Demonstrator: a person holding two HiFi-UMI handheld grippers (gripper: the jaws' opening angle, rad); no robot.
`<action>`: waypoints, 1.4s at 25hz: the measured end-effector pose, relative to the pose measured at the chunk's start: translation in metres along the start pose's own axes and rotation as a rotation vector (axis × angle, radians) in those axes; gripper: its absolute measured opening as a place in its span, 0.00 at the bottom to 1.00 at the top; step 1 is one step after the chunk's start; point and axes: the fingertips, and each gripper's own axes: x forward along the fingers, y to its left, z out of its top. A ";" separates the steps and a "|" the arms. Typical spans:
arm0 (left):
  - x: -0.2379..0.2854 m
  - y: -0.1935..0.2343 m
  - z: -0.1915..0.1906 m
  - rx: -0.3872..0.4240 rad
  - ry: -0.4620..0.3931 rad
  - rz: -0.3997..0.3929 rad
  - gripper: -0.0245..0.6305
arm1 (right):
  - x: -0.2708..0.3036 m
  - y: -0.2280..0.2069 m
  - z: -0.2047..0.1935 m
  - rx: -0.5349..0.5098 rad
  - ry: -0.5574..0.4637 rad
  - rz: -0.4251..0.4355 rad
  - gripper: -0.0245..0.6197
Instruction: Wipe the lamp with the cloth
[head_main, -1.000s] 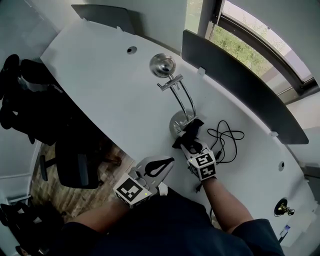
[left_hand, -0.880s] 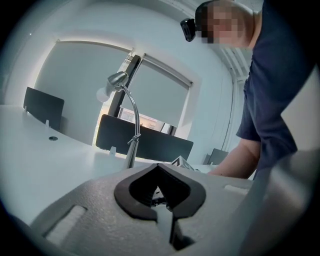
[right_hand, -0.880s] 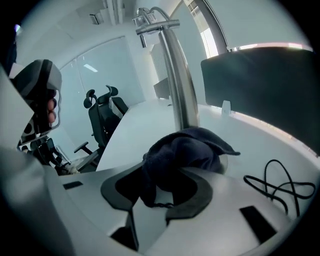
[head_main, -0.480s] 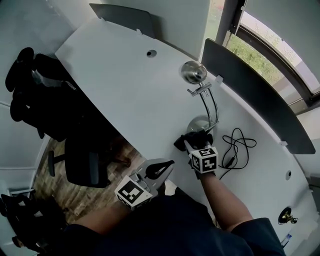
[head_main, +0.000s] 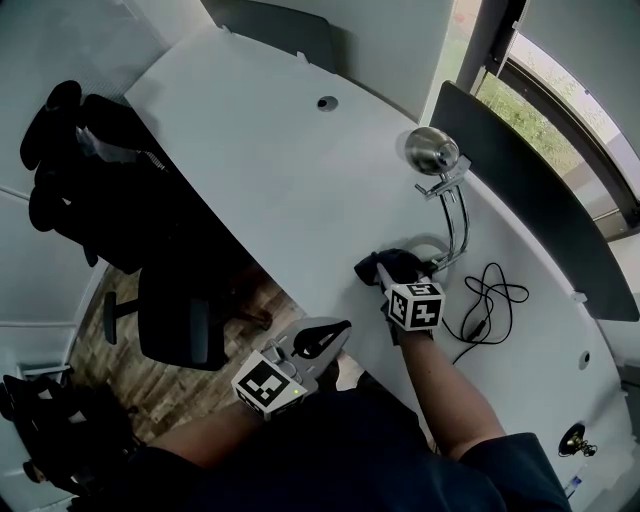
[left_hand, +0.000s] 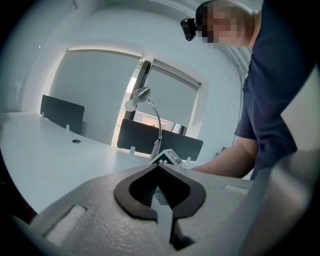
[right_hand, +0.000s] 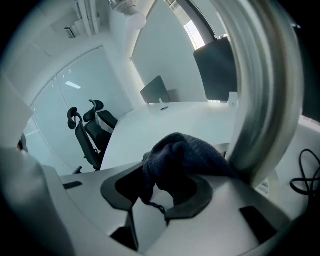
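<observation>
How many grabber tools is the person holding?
2. The left gripper is near the desk's front edge, shut and empty. The right gripper is at the lamp's base, shut on the dark cloth. None seems hidden.

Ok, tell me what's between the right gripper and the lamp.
The cloth. The right gripper view shows it bunched in the right gripper's shut jaws and lying against the lamp, with no bare gap between them.
</observation>
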 end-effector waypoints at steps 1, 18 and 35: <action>-0.001 0.001 -0.001 0.004 0.002 0.001 0.05 | 0.002 0.000 0.002 0.004 -0.004 0.003 0.25; 0.019 -0.026 0.022 0.056 -0.031 -0.039 0.05 | -0.047 -0.015 -0.028 -0.018 0.040 0.022 0.25; 0.043 -0.049 0.020 0.055 -0.045 0.000 0.05 | -0.090 -0.106 -0.021 -0.022 0.033 -0.059 0.25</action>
